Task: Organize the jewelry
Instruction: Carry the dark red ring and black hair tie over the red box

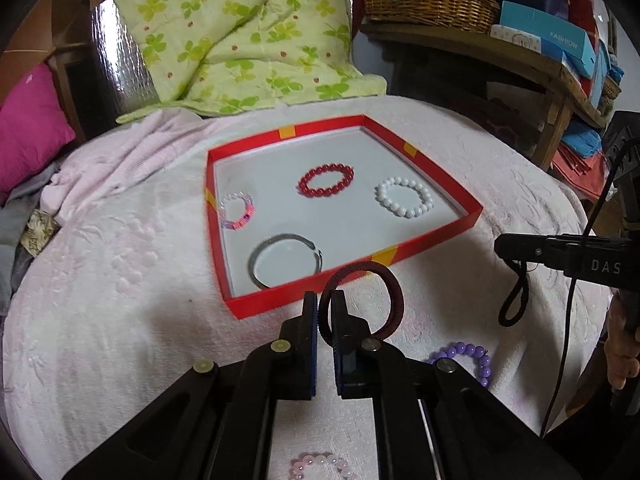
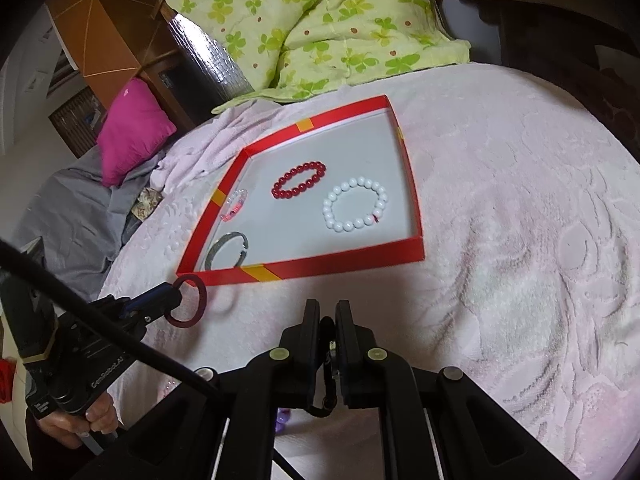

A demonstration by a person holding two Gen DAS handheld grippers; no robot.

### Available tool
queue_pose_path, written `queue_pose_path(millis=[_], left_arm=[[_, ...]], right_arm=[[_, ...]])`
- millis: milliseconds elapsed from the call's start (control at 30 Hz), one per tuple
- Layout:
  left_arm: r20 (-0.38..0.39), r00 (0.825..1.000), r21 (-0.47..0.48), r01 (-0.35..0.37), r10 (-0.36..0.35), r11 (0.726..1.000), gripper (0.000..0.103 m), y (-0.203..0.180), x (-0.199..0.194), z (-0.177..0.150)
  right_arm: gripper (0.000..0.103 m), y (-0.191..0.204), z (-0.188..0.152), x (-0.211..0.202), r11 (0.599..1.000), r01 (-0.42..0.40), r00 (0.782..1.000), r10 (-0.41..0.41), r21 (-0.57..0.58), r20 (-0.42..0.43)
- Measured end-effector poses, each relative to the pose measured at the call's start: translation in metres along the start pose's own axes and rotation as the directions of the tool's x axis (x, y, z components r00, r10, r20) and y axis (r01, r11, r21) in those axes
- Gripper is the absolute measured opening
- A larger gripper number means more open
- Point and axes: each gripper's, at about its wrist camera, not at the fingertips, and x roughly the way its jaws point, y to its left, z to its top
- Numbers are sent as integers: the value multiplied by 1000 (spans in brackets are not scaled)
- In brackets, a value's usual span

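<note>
Purple bead bracelet [image 1: 468,360] clear in left view, barely glimpsed in right

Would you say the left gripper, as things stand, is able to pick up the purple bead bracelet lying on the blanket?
Probably not yet. The left gripper is shut on a dark red corded ring bracelet, so it has no free jaws. The purple bead bracelet lies uncovered beside it; nothing else blocks the way.

Four bracelets [image 1: 326,180] in tray [image 1: 436,242] on blanket [image 1: 120,280]; quilt [image 1: 240,40] behind tray.
</note>
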Motion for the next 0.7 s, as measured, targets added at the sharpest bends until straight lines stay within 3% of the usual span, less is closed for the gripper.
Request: queue_pose_path(millis=[700], left_arm=[[85,993,-16,-78,79,997,7,17,-31,7]], right_arm=[[9,51,18,1,997,-68,996,70,-42,52]])
